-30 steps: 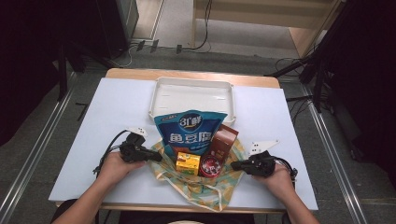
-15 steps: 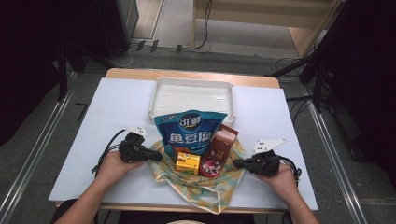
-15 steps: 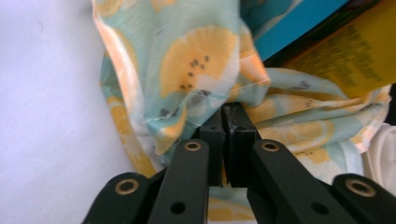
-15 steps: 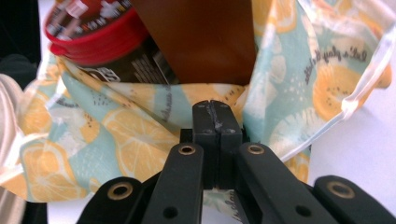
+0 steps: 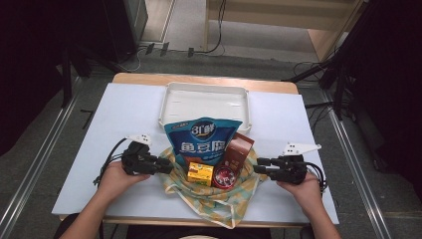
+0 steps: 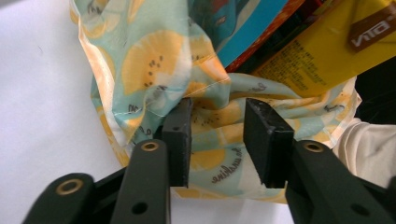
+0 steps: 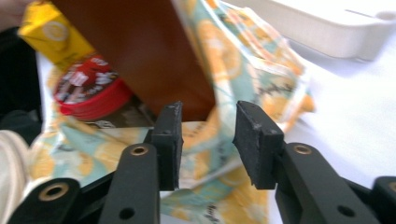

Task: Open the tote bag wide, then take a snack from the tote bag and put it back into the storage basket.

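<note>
Gaping wide w/ nothing clamped, the left gripper's (image 6: 217, 140) fingers (image 6: 180, 135) straddle a fold of the fruit-print cloth bag (image 6: 154, 70); the fabric lies between the pads, apparently unpinched. In the right gripper view the right gripper (image 7: 205, 140) is likewise spread open, fingers (image 7: 169, 140) on either side of the bag's rim (image 7: 243, 60), gripping nothing.

From the high view the left gripper (image 5: 166, 166) sits at the bag's left edge and the right gripper (image 5: 258, 165) at its right edge, each held in a hand: left hand (image 5: 115, 177), right hand (image 5: 304, 186). The bag (image 5: 214, 199) lies flat on the white counter (image 5: 124, 114), near the person's edge, mouth spread open.

Lying on/in the bag: a blue snack pouch (image 5: 203, 139) w/ white lettering, its top reaching up toward the tray; a brown box (image 5: 238, 149) just right of the pouch; a yellow box (image 5: 200, 173) below the pouch; a round red-lidded tin (image 5: 225, 177) beside the yellow box, under the brown box. The right gripper view shows the brown box (image 7: 135, 46), red tin (image 7: 88, 88) and yellow box (image 7: 53, 35) close behind the fingers.

A white rectangular tray (image 5: 171, 102) stands further back on the counter, just beyond the pouch's top edge.
</note>
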